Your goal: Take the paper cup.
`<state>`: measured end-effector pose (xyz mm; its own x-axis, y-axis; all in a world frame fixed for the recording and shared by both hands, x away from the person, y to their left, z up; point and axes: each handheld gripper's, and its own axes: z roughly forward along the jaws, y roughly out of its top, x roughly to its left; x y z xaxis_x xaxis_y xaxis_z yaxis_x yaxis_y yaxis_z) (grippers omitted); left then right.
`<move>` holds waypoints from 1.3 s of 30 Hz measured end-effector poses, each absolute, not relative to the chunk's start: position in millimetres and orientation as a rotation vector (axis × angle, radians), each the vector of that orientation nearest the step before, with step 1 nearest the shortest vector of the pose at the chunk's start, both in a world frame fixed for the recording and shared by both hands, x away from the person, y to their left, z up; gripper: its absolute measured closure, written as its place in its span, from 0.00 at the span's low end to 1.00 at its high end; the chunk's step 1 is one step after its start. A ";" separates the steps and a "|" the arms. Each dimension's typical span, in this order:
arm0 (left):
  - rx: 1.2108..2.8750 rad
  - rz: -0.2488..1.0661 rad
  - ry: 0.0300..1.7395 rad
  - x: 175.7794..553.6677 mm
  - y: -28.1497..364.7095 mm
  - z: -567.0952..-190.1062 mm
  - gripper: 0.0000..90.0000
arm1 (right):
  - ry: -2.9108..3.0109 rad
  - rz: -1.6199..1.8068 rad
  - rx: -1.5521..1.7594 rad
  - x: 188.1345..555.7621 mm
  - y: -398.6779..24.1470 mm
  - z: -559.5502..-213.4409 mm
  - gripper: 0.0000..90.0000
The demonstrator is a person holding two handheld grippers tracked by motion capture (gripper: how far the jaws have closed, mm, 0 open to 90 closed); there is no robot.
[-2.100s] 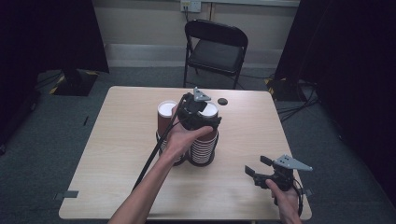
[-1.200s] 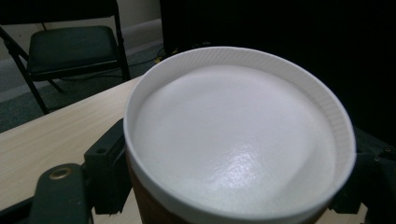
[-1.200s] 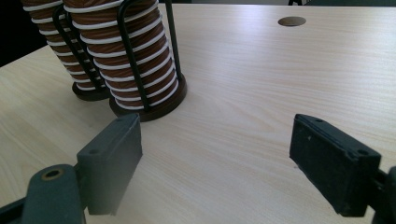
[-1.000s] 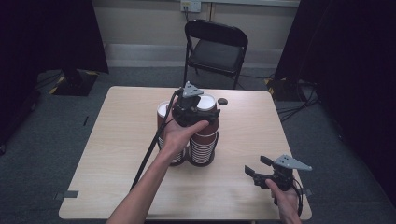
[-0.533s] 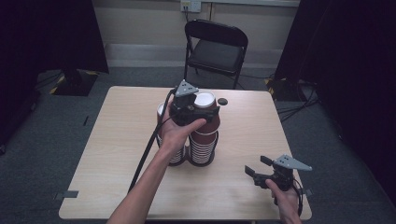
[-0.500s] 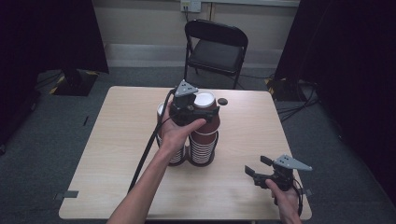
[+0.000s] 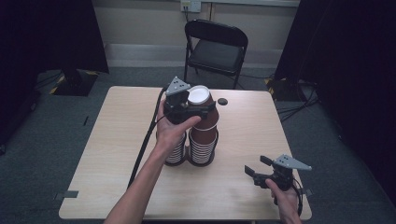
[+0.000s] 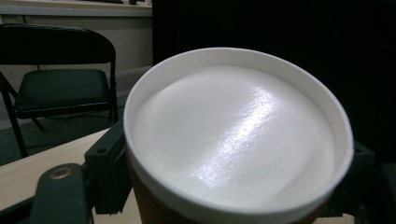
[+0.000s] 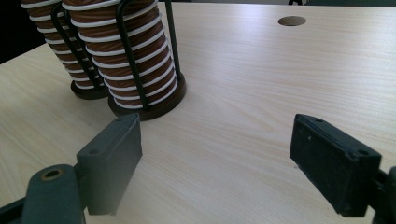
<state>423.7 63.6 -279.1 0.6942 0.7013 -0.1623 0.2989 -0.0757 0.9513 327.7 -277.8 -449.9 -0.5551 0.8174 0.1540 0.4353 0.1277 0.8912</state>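
A brown paper cup [image 7: 204, 127] with a white inside [image 8: 238, 135] is tilted above the right-hand stack of brown cups [image 7: 202, 148]. My left gripper [image 7: 198, 110] is shut on it just under the rim, one jaw on each side. A second stack [image 7: 176, 150] stands beside the first, both in a black wire holder [image 9: 128, 51] at the table's middle. At the front right corner, my right gripper [image 7: 256, 165] stands open, low over the bare wood. Its jaws [image 9: 217, 154] are wide apart with nothing between them, pointed toward the stacks [image 9: 135, 56].
The light wooden table [image 7: 243, 135] has a dark round hole [image 7: 222, 101] behind the stacks. A black folding chair [image 7: 215, 49] stands beyond the far edge. The left gripper's cable [image 7: 144, 140] trails across the table toward the front.
The left gripper has risen a little with the cup, drawing it up out of the right-hand stack. The right gripper has stayed where it was, still open.
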 end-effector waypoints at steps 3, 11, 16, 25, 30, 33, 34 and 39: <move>1.661 0.404 0.798 420.5 65.2 -275.7 0.23 | 2.040 1.403 1.213 327.4 -277.1 -449.7 0.18; 1.614 0.402 0.756 414.6 71.9 -264.2 0.23 | 2.043 1.401 1.211 328.1 -276.0 -450.3 0.18; 1.593 0.386 0.739 410.5 76.3 -259.3 0.23 | 2.040 1.404 1.211 328.0 -276.0 -450.2 0.18; 1.558 0.390 0.726 401.0 84.5 -255.2 0.23 | 2.037 1.402 1.209 327.6 -275.8 -450.1 0.18; 1.545 0.394 0.737 397.0 90.0 -255.6 0.23 | 2.028 1.411 1.214 327.3 -275.9 -450.0 0.18; 1.538 0.410 0.730 389.8 92.9 -253.2 0.23 | 2.022 1.418 1.209 327.2 -276.1 -449.9 0.18; 1.545 0.424 0.725 387.0 93.8 -252.0 0.23 | 2.024 1.420 1.209 327.3 -276.5 -449.9 0.18; 1.540 0.424 0.709 377.7 98.9 -250.6 0.23 | 2.008 1.426 1.219 326.0 -276.3 -449.3 0.18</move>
